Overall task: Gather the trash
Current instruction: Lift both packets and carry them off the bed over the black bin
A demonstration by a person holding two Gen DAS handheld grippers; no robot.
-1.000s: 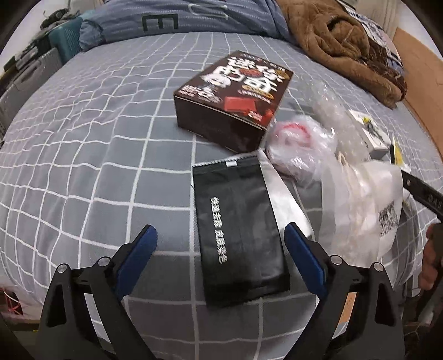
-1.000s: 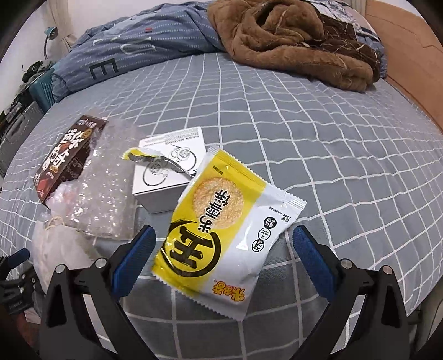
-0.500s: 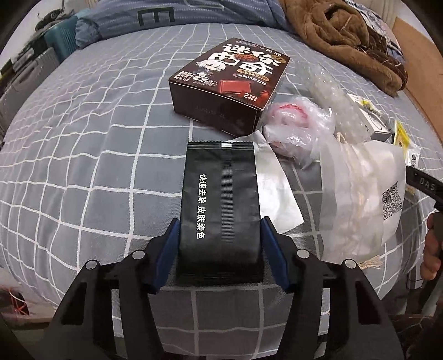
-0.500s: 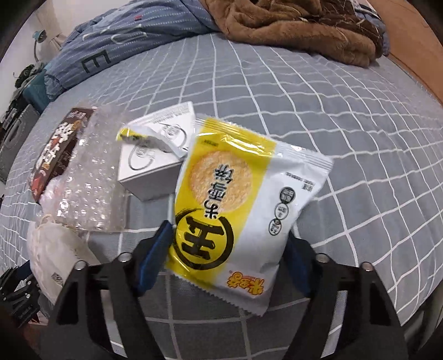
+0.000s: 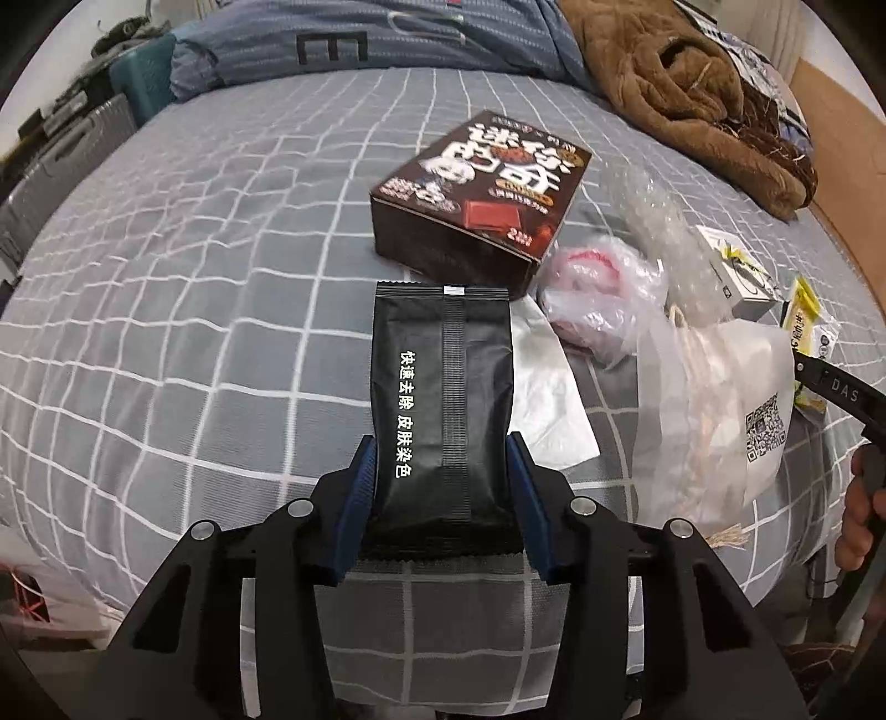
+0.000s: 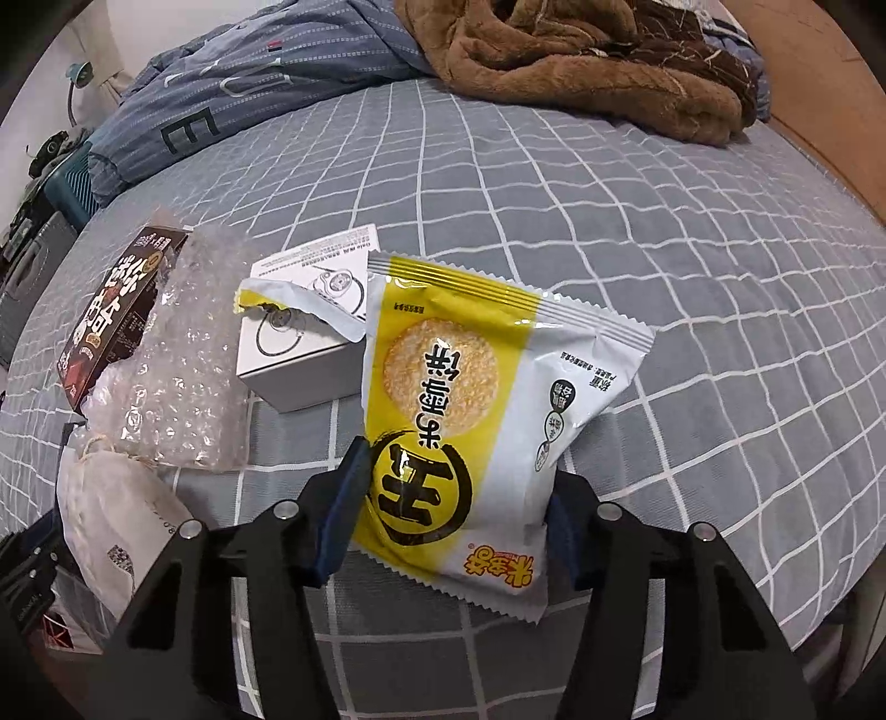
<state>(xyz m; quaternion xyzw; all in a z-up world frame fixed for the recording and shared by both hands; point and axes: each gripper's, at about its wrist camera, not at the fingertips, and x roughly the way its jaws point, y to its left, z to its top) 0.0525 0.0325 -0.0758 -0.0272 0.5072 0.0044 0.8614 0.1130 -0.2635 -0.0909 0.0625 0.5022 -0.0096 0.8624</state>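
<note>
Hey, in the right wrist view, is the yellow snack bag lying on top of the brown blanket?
No, the yellow snack bag lies on the grey checked bedsheet between the right gripper's closing jaws, well apart from the brown blanket.

White "快速去除 皮肤染色" runs down the black sachet (image 5: 443,410); the blue pillow (image 5: 343,44) shows "E" (large, dark).

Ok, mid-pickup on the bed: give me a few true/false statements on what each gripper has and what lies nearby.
1. The left gripper has its blue pads either side of a black foil sachet, jaws closing. True.
2. The right gripper straddles a red can. False: a yellow-and-white snack packet.
3. The dark brown chocolate box lies beyond the sachet. True.
4. The small white cardboard box sits right of the snack packet. False: left of it.
</note>
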